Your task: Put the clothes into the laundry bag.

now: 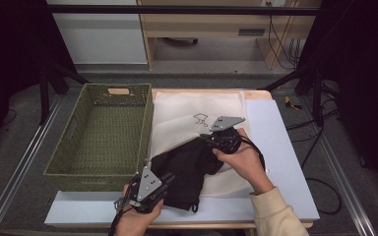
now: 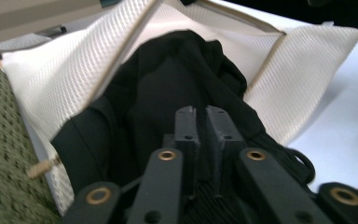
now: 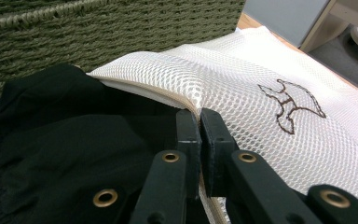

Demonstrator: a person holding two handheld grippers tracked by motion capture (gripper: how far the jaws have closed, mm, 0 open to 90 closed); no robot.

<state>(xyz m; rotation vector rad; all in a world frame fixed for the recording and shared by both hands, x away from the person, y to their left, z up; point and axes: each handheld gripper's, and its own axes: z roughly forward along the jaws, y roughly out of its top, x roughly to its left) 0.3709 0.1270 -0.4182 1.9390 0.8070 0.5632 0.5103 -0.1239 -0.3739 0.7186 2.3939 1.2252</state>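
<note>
1. On the pale blue table top point(image 1: 275, 147) lies a white mesh laundry bag point(image 1: 197, 115), with a black garment point(image 1: 187, 172) partly inside its open mouth and partly spilling toward the near edge.
2. At the table's left stands a green woven basket point(image 1: 101, 140); its near wall hides part of the table behind it.
3. Down at the near edge, the left gripper point(image 1: 165, 183) has its jaws pinched together on a fold of the black garment; in the left gripper view point(image 2: 204, 123) dark cloth sits squeezed between the two pads.
4. Further in, the right gripper point(image 1: 207, 139) is clamped on the rim of the bag's opening; the right gripper view point(image 3: 199, 128) shows the mesh edge caught between the closed jaws, lifting the top layer off the garment.
5. From above, the right hand point(image 1: 241, 160) and the grey plate cover most of that gripper, so its tips are hard to make out there.
6. How deep the garment reaches into the bag I cannot tell: the mesh and its own folds hide it, black on black.
7. A small dark emblem point(image 3: 291, 107) is stitched on the bag's upper face; its shape is unclear from above.
8. Both forearms are cut off by the bottom edge of the high view.
</note>
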